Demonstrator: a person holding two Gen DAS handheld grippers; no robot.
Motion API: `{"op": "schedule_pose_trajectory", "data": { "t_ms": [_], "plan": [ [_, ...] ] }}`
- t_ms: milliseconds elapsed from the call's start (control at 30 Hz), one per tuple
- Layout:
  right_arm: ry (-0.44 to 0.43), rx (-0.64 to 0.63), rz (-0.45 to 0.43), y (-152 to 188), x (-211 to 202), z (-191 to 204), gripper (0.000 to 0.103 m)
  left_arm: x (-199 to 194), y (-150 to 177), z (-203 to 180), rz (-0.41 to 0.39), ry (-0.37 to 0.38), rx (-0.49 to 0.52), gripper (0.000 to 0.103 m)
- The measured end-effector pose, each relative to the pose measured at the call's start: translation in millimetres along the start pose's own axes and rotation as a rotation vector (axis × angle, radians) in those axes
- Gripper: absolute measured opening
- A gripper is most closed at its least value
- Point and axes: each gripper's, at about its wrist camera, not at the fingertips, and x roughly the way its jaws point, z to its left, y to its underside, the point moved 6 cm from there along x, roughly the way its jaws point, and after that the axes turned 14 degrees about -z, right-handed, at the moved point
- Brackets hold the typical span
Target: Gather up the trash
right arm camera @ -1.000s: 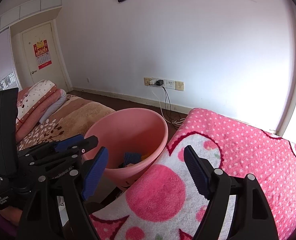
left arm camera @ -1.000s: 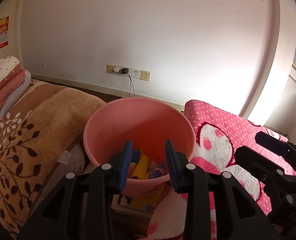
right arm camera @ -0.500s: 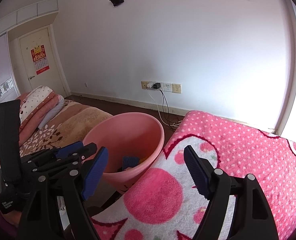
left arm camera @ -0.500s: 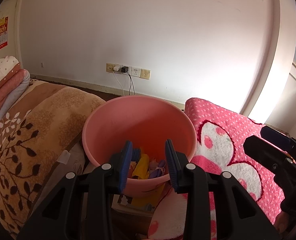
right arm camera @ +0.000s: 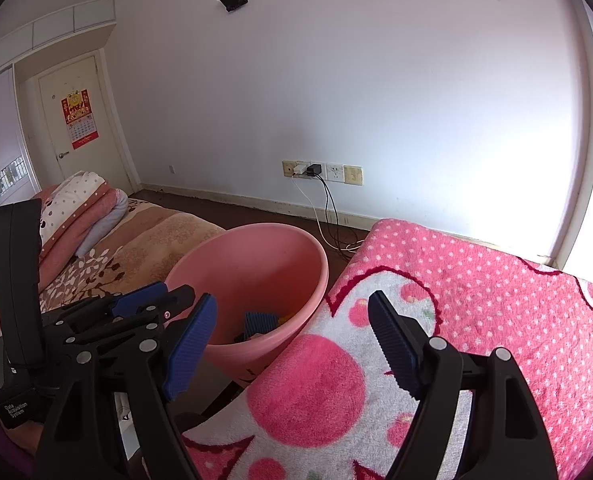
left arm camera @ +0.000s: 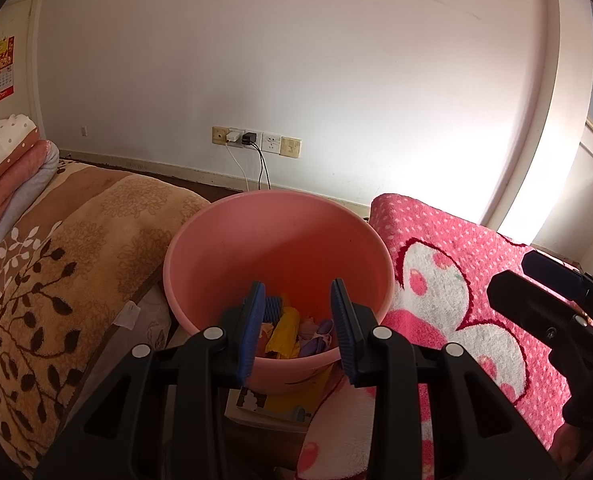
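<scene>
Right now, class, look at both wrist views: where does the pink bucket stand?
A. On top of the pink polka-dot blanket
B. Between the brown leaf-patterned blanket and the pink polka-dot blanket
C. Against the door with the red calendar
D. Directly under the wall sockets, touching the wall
B: the pink bucket stands with the brown leaf-patterned blanket on one side and the pink polka-dot blanket on the other.

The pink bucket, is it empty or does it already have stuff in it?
Not empty. The pink bucket holds a low pile of trash at the bottom: yellow, purple and blue pieces. Most of it is unfilled.
</scene>
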Motion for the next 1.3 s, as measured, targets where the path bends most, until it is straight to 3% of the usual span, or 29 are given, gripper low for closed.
{"op": "schedule_pose_trajectory", "data": {
  "t_ms": [1300],
  "plan": [
    [-0.003,0.021,0.007,7.2,0.1,-2.2,0.076,0.1,1.0,-2.3,-0.005,-0.017,0.044,0.034]
  ]
}}
